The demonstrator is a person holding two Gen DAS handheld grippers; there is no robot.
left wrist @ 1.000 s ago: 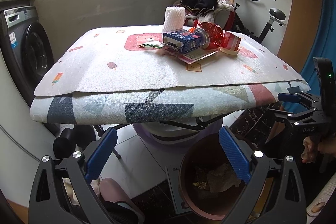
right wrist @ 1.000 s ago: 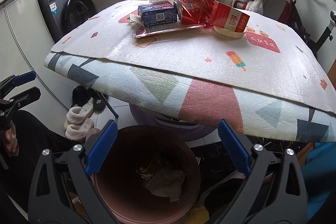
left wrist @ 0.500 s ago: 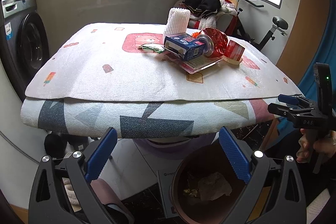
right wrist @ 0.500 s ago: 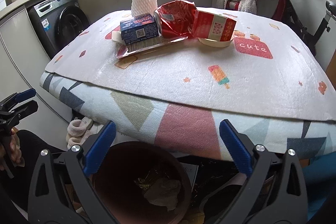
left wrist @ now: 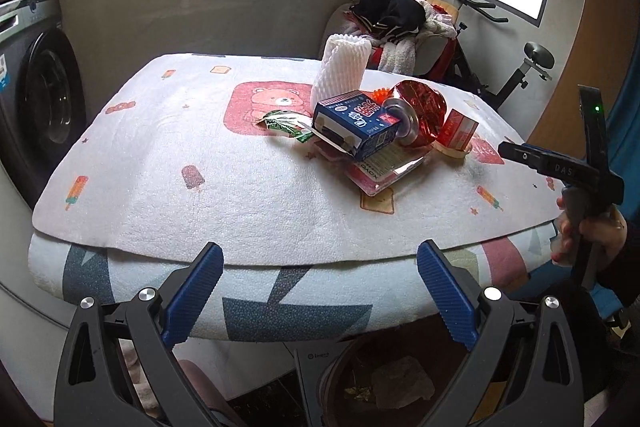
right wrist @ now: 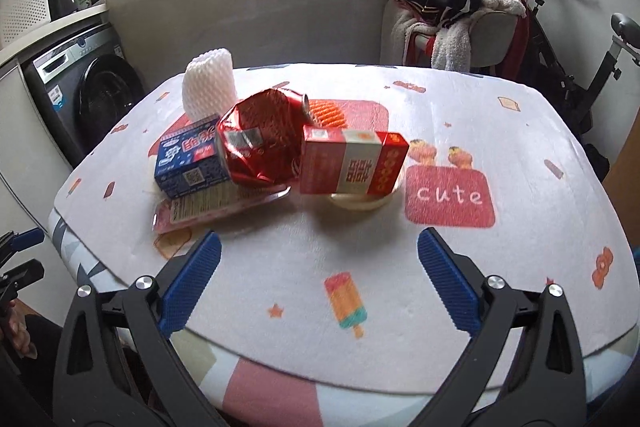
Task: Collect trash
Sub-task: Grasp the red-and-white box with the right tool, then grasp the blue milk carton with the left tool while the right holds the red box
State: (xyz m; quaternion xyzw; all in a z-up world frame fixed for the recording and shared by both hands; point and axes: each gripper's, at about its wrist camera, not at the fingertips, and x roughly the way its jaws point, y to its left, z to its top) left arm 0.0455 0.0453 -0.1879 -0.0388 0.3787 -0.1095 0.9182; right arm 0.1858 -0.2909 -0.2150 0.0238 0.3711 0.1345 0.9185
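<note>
With both the left claw [left wrist: 320, 291] and right claw [right wrist: 318, 283] released, approach the red box [right wrist: 352, 163] squarely and pinch its long sides.

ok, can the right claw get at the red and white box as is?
Probably yes. The right claw is open and faces the red and white box across bare mat; the box's near side is clear, though the crumpled red foil wrapper touches its left end.

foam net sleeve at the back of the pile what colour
White foam net sleeve, clearest in the left wrist view.
</note>
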